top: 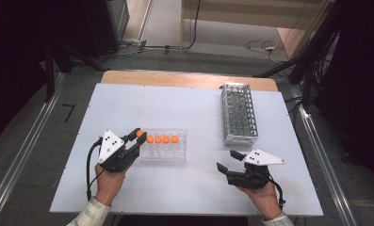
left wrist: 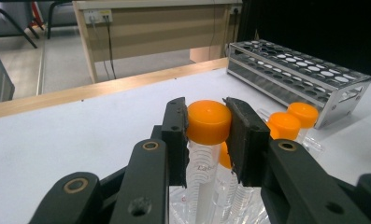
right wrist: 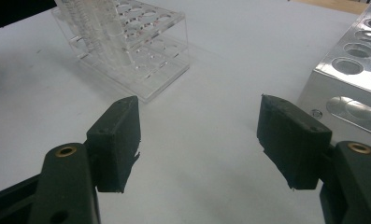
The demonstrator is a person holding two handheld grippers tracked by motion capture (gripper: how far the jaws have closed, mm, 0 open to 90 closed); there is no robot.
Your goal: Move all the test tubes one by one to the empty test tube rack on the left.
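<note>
1. Jaws on the left gripper [left wrist: 208, 140] are clamped on the orange cap of a tube [left wrist: 208, 122]. Tube sits at the left end of the clear rack [top: 163, 146]; lower part still looks to be down in its well.
2. Right gripper [right wrist: 211, 140] has jaws spread wide, nothing between them. It hangs low over bare table [top: 128, 103], between the clear rack and the metal rack [top: 239, 114].
3. Step in hand, as I read it: pulling the first tube out of the clear rack, likely headed for the metal rack.
4. Next move needs a straight vertical lift until the tube's tip clears the well. Any tilt and it could bind or drag the light plastic rack along.
5. Grip is on the cap only, so a loose cap could slip or twist. Keep it slow.
6. In the way: four more orange-capped tubes [top: 162, 140] stand in a row just beside the held one, so sideways travel toward them is out until it is above cap height.
7. Right gripper sits on the path to the metal rack. It could steady the clear rack or needs to move off.
8. Metal rack holes look empty.
</note>
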